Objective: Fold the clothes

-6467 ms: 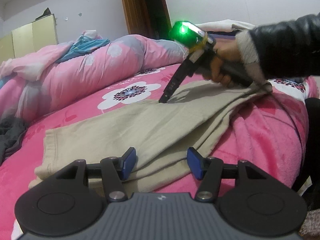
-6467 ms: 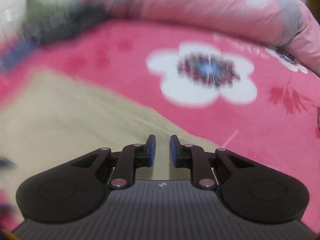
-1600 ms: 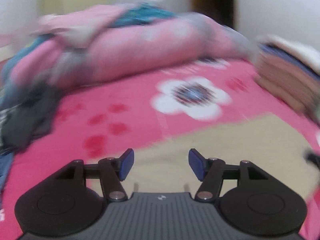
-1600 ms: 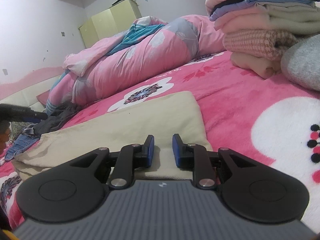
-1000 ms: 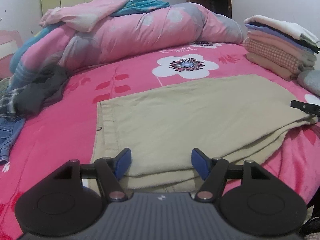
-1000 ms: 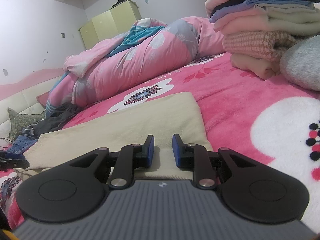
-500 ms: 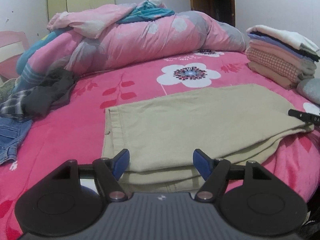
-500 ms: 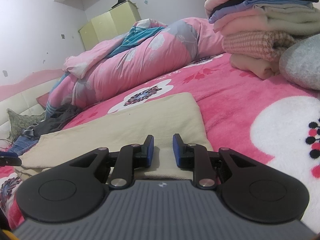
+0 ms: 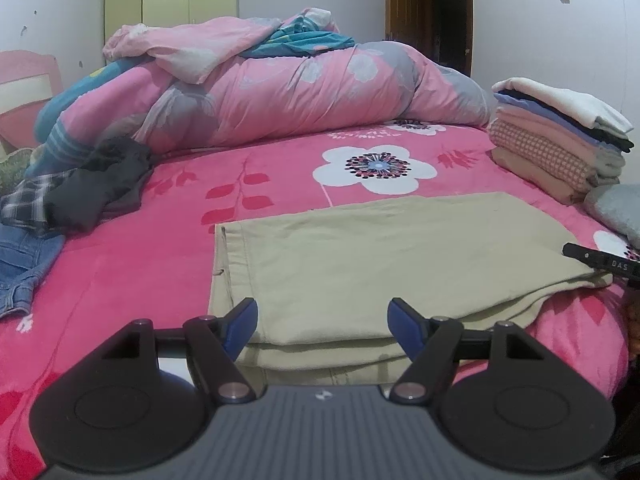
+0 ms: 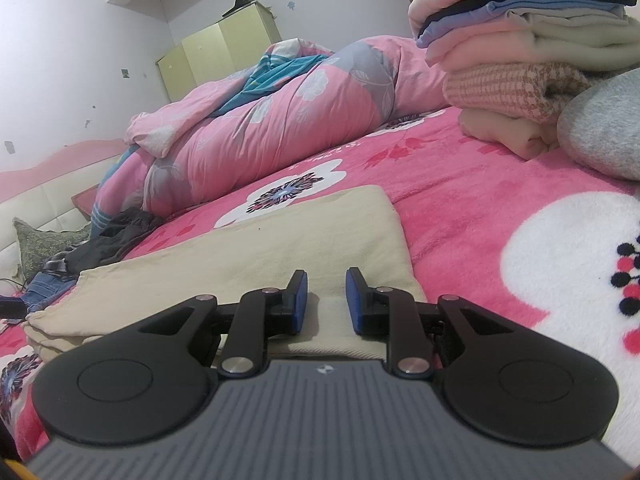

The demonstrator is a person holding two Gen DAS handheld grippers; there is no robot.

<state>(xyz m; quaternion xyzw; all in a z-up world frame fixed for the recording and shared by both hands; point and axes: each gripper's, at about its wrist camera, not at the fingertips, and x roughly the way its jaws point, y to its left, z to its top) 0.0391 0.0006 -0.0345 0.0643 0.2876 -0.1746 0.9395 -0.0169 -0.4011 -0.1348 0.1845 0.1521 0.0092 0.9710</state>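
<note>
Trousers (image 9: 384,256) lie beneath open left gripper (image 9: 323,322)

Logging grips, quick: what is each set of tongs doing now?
Left tongs: open, holding nothing.
Right tongs: slightly apart, gripping nothing visible.

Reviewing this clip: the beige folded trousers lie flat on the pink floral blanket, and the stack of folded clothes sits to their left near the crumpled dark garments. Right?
Not quite. The left wrist view shows the stack of folded clothes to the right of the beige folded trousers, opposite the crumpled dark garments. The trousers do lie flat on the pink floral blanket.
</note>
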